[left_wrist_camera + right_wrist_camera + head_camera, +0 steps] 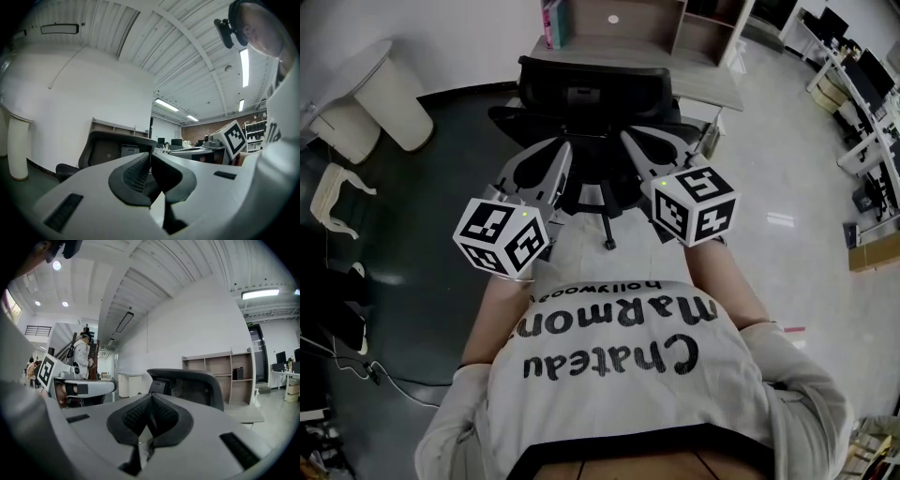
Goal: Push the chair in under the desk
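Observation:
A black office chair (595,89) stands with its back to me, its seat side toward the grey desk (703,86). In the head view both grippers reach level toward the backrest from behind. My left gripper (565,152) is shut, with nothing between its fingers. My right gripper (628,141) is shut and empty too. Whether either tip touches the backrest I cannot tell. The left gripper view has its shut tips (149,157) in front of the chair (117,149). In the right gripper view the shut tips (151,398) point left of the chair (197,387).
A shelf unit (656,19) sits on the desk. A white round stand (389,94) and a white chair (337,197) are at the left on the dark floor, with cables (356,366) nearer me. Desks with monitors (862,84) and a cardboard box (874,251) line the right.

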Tool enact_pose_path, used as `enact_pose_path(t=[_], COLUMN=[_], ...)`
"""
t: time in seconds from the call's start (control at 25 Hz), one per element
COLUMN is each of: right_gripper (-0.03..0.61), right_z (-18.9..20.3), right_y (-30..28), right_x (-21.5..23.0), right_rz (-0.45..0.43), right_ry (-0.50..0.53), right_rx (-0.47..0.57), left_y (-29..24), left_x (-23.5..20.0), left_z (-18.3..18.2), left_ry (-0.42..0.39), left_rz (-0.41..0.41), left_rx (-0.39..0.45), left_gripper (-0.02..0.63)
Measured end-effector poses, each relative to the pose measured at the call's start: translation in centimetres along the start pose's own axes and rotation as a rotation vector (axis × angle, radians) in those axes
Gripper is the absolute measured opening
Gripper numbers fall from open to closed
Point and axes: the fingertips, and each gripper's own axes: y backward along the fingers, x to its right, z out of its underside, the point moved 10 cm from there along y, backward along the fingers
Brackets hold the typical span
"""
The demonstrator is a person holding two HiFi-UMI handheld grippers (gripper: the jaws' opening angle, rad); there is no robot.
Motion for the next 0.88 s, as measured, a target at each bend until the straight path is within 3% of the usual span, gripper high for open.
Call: enact_pose_path(t=[0.88], right_gripper=[0.009], right_z=[-0.3], right_y=[-0.5], right_x=[-0.9], right_rz=[-0.009], right_ry=[0.008], right_rx=[-0.002], left_y=[1.0], left_x=[-0.6], left_z=[-0.2], left_ry=[0.008], left_rz=[-0.005], left_rx=[0.001], left_gripper=[0.026])
